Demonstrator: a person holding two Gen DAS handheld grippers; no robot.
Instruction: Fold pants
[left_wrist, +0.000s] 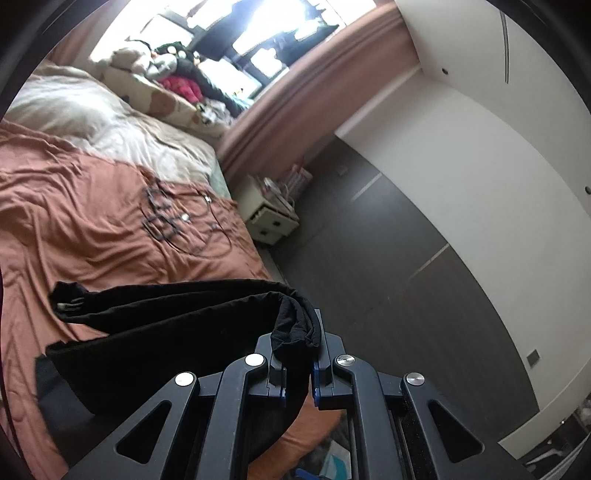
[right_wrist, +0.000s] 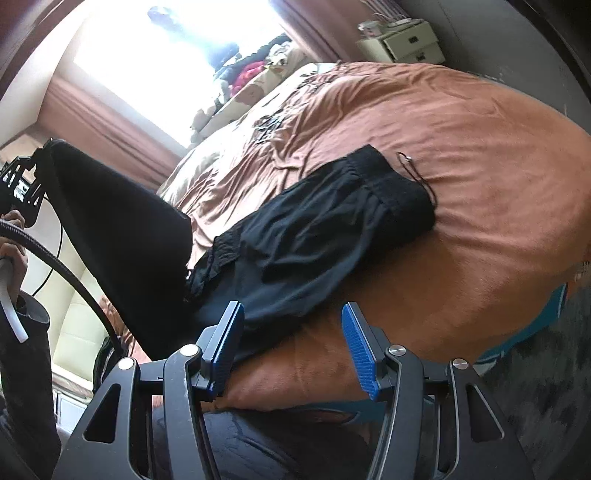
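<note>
my left gripper (left_wrist: 297, 345) pinches a fold of the black pants (right_wrist: 314, 229), lifted off the rust bedspread (right_wrist: 480, 155). my right gripper (right_wrist: 291, 347) half open, empty.

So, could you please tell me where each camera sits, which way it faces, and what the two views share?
Left wrist: on the left gripper, looking along its fingers over the bed toward the window; jaws shut on the black pants.
Right wrist: on the right gripper, facing the bed's near edge; jaws open and empty, person's hand at left.
Shared: pants, bed, nightstand.
</note>
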